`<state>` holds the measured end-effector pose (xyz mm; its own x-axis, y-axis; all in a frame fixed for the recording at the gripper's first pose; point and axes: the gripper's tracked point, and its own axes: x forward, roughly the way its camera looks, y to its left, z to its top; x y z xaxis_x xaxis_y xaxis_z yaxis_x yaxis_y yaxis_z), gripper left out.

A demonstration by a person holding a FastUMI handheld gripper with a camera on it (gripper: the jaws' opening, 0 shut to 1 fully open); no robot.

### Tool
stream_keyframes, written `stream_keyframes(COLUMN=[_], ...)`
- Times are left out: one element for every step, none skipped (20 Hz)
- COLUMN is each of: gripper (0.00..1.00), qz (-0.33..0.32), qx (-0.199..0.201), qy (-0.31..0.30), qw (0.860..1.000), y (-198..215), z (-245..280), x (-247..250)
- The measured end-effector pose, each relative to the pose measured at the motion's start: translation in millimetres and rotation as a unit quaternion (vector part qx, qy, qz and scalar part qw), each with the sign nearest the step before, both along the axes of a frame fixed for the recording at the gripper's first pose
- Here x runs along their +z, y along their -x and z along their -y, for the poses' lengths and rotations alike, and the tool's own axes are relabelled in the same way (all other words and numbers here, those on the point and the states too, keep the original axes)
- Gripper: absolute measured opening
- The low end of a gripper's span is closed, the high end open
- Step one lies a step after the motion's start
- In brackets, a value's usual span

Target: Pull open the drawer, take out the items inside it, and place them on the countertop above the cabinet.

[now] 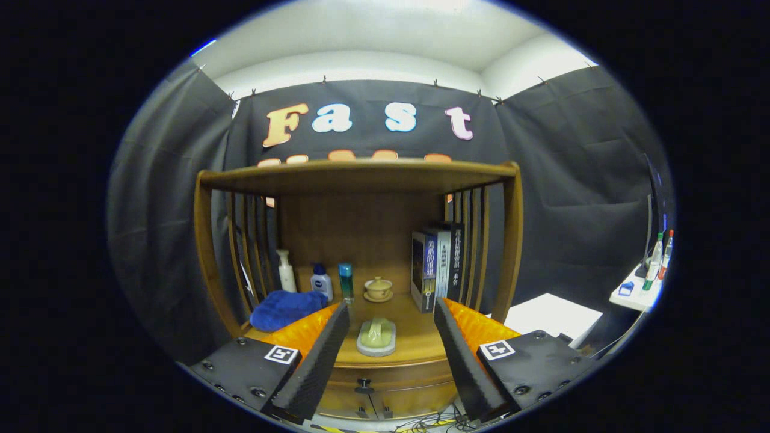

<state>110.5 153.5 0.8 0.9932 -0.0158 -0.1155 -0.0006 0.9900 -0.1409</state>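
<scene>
Gripper [391, 355] at bottom centre of frame, fingers spread wide apart w/ nothing between them but air; we see them held in front of the cabinet [361, 180], not touching it. Drawer [385, 385] sits low centre, below the countertop [415, 346], looks closed; small dark knob [363, 382] on its front, framed between the fingertips. We can't see any items inside.

On countertop, centre frame, just beyond the fingers: pale green object on a light pad [377, 337]. Further back, L to R: blue cloth [286, 308], white pump bottle [286, 272], white bottle w/ blue cap [322, 281], teal bottle [345, 281], lidded cup on saucer [378, 288], row of upright books [436, 264] vs. the right slats. Far right of frame: white table w/ bottles [652, 270].
</scene>
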Motion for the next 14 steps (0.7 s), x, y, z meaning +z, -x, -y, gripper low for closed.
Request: stream_keyframes(gripper=[0.94,0.94,0.94,0.94,0.94,0.94,0.94,0.94,0.94,0.94,0.94,0.94,0.94,0.94], qz=[0.006,0.011,0.013,0.015,0.022,0.03,0.034,0.036,0.037,0.036,0.035,0.035,0.035,0.035], qx=[0.001,0.002,0.0,-0.005,-0.007,-0.008,-0.009,-0.009,-0.009,-0.007,-0.006,-0.004,-0.003,-0.001], qy=[0.0,-0.001,-0.002,-0.001,-0.004,-0.006,-0.007,-0.006,-0.004,-0.001,0.001,0.001,0.0,0.0], qw=[1.0,1.0,1.0,1.0,1.0,1.0,0.999,0.999,0.999,0.999,0.999,0.999,0.999,0.999], y=[7.3,14.6,19.0,22.1,23.1,25.5,27.1,27.9,28.7,29.2,28.5,28.8,28.9,28.5], z=[-0.8,-3.1,-2.5,0.4,1.9,2.8,3.2,3.7,3.0,1.6,0.6,-0.6,-2.4,-4.4], x=[11.7,22.2,31.2,37.3,44.1,54.2,58.1,59.2,59.4,58.3,57.3,57.0,57.0,57.8])
